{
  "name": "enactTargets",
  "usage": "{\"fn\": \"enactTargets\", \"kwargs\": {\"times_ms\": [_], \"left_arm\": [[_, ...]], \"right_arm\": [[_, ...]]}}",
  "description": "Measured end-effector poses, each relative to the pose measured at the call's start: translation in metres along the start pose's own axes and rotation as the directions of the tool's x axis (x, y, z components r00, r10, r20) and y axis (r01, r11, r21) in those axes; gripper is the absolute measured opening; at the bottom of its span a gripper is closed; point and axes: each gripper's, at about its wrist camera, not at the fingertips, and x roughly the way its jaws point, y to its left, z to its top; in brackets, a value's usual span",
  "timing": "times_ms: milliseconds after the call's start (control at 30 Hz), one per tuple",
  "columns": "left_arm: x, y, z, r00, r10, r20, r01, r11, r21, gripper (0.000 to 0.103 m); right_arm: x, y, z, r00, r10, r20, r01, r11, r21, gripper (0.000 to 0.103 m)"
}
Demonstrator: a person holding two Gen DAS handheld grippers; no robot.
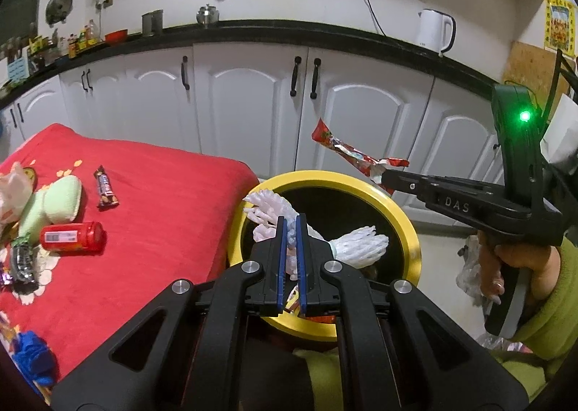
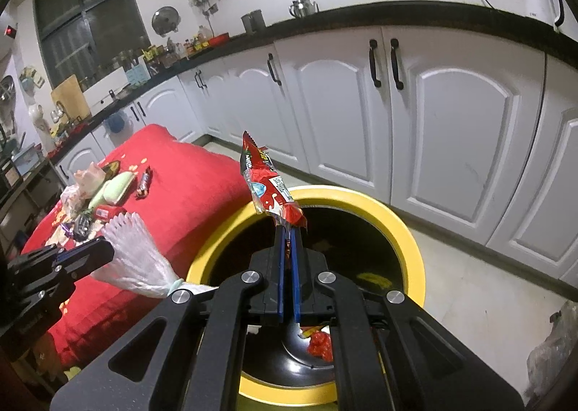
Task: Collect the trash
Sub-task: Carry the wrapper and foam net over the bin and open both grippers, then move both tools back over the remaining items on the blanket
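Observation:
My left gripper (image 1: pixel 291 221) is shut on a white foam fruit net (image 1: pixel 356 243), held over the mouth of the yellow-rimmed black bin (image 1: pixel 412 230). In the right wrist view that net (image 2: pixel 135 255) sticks out of the left gripper (image 2: pixel 108 248) at the left. My right gripper (image 2: pixel 289 230) is shut on a red snack wrapper (image 2: pixel 269 187) that stands up above the bin (image 2: pixel 408 230). The left wrist view shows the wrapper (image 1: pixel 356 156) hanging from the right gripper (image 1: pixel 384 178) past the bin's far rim. Red trash (image 2: pixel 319 344) lies at the bin's bottom.
A table under a red cloth (image 1: pixel 162 201) stands left of the bin, carrying a red can (image 1: pixel 72 237), a chocolate bar (image 1: pixel 106 188), a green sponge (image 1: pixel 54 203), crumpled wrappers (image 1: pixel 21 262) and a blue net (image 1: pixel 34 356). White cabinets (image 1: pixel 253 103) run behind. A plastic bag (image 2: pixel 552 349) lies on the floor at right.

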Motion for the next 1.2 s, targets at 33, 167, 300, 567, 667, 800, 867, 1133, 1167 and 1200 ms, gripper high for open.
{"fn": "enactTargets", "kwargs": {"times_ms": [33,167,300,567,667,800,867,1133,1167,1200], "left_arm": [[0.003,-0.001,-0.001,1.0,-0.001,-0.005,0.001,1.0,0.001,0.002],[0.012,-0.003,-0.002,1.0,-0.005,-0.022,0.005,1.0,0.005,0.002],[0.019,-0.006,-0.002,0.999,-0.01,-0.032,0.01,1.0,0.009,0.002],[0.027,-0.008,-0.003,0.999,-0.013,-0.045,0.013,1.0,0.003,0.017],[0.025,-0.004,-0.003,0.999,-0.012,-0.036,0.012,1.0,-0.019,0.04],[0.021,0.003,-0.002,1.0,-0.003,-0.022,0.002,0.998,-0.056,0.058],[0.017,0.007,-0.001,1.0,0.004,-0.01,-0.004,0.997,-0.072,0.065],[-0.007,0.023,0.005,0.997,0.06,0.048,-0.054,0.992,-0.118,0.092],[-0.009,0.025,0.006,0.996,0.068,0.055,-0.061,0.991,-0.119,0.092],[-0.012,0.026,0.007,0.995,0.078,0.063,-0.07,0.99,-0.121,0.092]], "right_arm": [[0.001,-0.002,-0.001,1.0,0.0,-0.007,0.0,1.0,0.002,0.004],[0.006,-0.008,-0.005,1.0,-0.003,-0.029,0.004,1.0,0.011,0.004],[0.009,-0.014,-0.008,0.999,-0.005,-0.043,0.006,1.0,0.026,0.004],[0.014,-0.023,-0.011,0.998,-0.001,-0.061,0.004,0.998,0.06,0.018],[0.014,-0.024,-0.011,0.998,-0.003,-0.059,0.007,0.998,0.065,0.025],[0.012,-0.024,-0.01,0.999,-0.009,-0.049,0.012,0.998,0.07,0.037],[0.01,-0.023,-0.009,0.999,-0.009,-0.041,0.012,0.998,0.069,0.041],[0.002,-0.01,-0.003,1.0,-0.001,-0.004,0.001,0.999,0.047,0.055],[0.002,-0.007,-0.002,1.0,0.004,-0.001,-0.004,0.999,0.042,0.055],[0.001,-0.004,-0.002,1.0,0.008,0.003,-0.008,0.999,0.038,0.056]]}}
